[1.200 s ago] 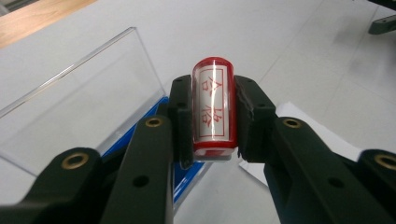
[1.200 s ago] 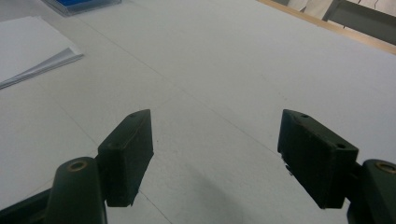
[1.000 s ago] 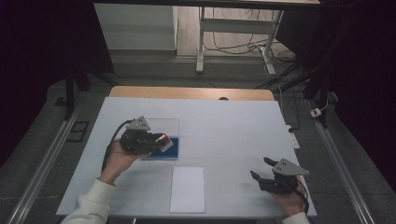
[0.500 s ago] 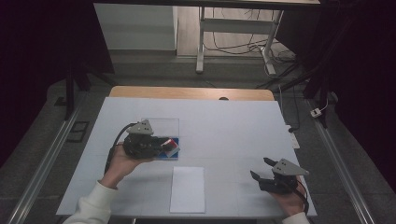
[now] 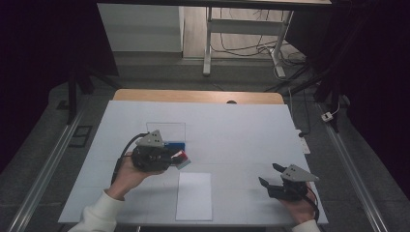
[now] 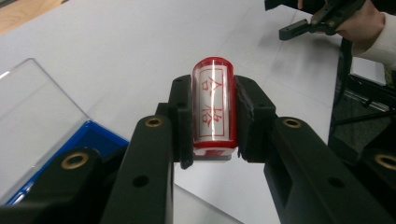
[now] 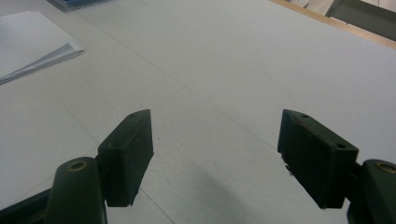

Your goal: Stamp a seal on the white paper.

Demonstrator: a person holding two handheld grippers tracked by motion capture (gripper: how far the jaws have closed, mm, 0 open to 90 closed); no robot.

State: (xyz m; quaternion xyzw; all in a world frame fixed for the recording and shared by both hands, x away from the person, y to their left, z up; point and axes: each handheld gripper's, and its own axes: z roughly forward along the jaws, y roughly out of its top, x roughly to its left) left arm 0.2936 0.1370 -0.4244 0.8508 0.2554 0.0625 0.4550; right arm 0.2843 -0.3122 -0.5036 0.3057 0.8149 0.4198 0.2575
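Partly masked by black jaws, a red-lettered stamp (image 6: pixel 212 105) sits pinched upright in the left hand-held gripper (image 6: pixel 211 122) above the surface (image 5: pixel 232 130), near its left edge, right hand-held gripper (image 7: pixel 212 158) spread.

The left gripper (image 5: pixel 180 158), left of centre in the high view, is black with a grey triangular top plate and a looping black cable. Its jaws carry brass-ringed screw holes. The right gripper (image 5: pixel 271 175), lower right, matches. Both sleeves are white knit.
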